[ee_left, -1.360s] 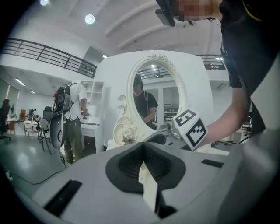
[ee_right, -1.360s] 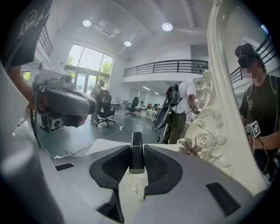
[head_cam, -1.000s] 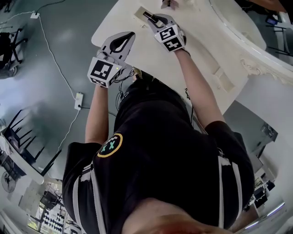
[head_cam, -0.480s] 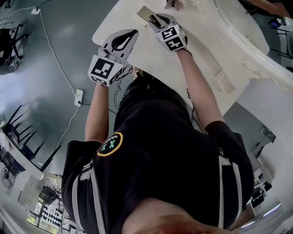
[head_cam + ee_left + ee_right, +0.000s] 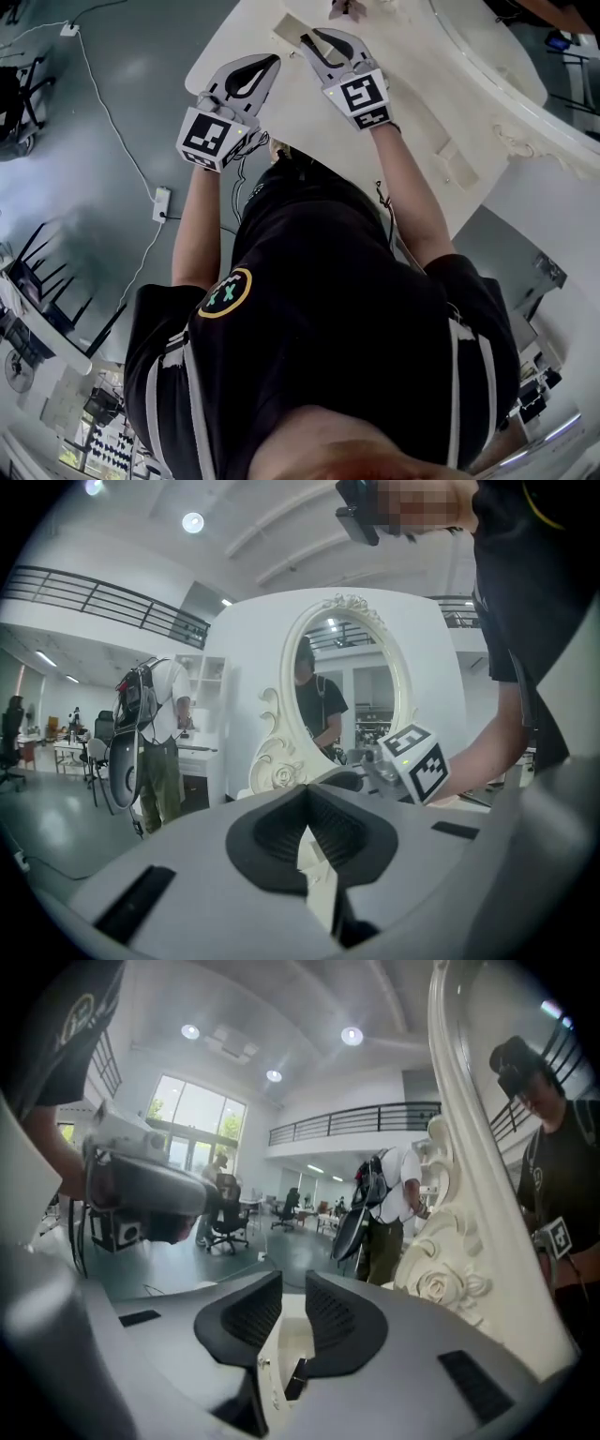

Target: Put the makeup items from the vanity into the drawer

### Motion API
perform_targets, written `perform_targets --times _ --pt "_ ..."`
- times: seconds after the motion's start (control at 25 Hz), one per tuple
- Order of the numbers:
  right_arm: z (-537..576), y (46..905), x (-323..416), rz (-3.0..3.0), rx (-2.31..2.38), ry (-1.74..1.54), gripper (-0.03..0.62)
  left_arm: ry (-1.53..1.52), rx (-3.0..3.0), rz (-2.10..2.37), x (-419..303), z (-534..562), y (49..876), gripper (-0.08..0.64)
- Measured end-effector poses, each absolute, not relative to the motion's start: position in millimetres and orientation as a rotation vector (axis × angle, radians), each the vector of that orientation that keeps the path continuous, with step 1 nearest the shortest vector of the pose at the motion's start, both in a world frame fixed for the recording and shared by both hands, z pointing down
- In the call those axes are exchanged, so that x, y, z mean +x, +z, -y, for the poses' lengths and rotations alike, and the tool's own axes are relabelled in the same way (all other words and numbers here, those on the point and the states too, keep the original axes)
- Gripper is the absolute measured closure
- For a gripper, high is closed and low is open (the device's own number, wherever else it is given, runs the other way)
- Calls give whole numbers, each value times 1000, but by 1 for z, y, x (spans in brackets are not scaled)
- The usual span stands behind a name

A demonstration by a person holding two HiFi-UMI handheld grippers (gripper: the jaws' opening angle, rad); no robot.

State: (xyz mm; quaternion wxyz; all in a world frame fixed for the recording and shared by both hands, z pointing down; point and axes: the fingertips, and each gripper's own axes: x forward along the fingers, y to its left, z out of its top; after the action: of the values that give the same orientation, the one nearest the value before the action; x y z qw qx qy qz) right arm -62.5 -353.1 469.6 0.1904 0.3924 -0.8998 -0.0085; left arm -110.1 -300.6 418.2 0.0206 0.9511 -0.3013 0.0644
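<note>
Drawer [image 5: 287, 30] is open at the far-left end of the vanity [image 5: 309, 131] top. One slim dark makeup item [image 5: 294, 1378] lies inside it, seen through the jaw gap in the right gripper view.

Right gripper [image 5: 313, 41] is directly above the drawer, jaws narrowly apart and closing, nothing between the pads. Left gripper [image 5: 270, 62] is over the vanity's left rim, jaws together, empty, apart from the drawer.

Room: bare top between both grippers and the person's torso. The mirror [image 5: 487, 56] frame bounds the right side, close beside the right gripper in its own view. Open floor [image 5: 112, 141] lies past the left edge.

Count: 1 drawer, 1 item in it, 2 grippers. 1 small dark object [image 5: 343, 7] sits on the top beyond the drawer, cropped, can't identify.
</note>
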Motion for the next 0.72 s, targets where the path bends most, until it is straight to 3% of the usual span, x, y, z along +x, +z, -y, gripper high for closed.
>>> perform_targets --times 0.08,0.28,0.72 --pt "340 442 -66 2595 1107 -113 571 202 2956 941 -110 301 413 541" --pt "304 386 -79 2734 1057 -298 571 162 2999 948 -110 297 389 541" --pt "290 376 -78 2787 1112 -208 572 152 3045 928 -106 287 379 541"
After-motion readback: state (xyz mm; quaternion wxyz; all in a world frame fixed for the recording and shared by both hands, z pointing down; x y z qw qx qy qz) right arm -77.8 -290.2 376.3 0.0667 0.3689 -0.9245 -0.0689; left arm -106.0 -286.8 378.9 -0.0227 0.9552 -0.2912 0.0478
